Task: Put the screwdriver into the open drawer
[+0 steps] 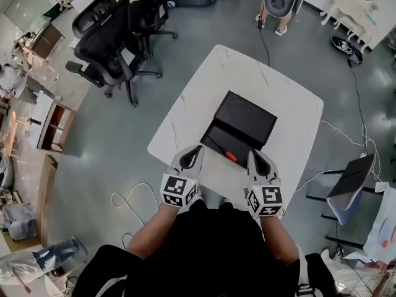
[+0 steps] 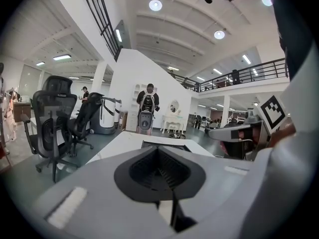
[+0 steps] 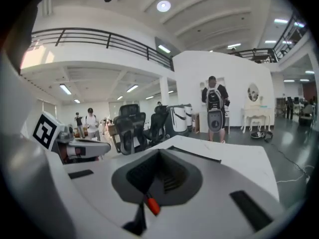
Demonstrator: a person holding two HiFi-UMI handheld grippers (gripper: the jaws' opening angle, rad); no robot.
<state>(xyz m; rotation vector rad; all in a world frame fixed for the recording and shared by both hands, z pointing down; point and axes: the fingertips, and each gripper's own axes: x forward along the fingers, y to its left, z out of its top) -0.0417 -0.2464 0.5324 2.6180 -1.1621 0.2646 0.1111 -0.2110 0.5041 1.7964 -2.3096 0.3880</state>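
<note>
- table (image 1: 266, 85): white, faint grey veining
- drawer unit (image 1: 245, 120): black
- screwdriver (image 1: 226, 154): orange-red handle, black shaft
- left gripper (image 1: 195, 150), right gripper (image 1: 253, 155): pale grey shells, black insides, cubes with black-and-white square markers
- floor (image 1: 124, 135): grey
- office chairs (image 1: 114, 42): black
</note>
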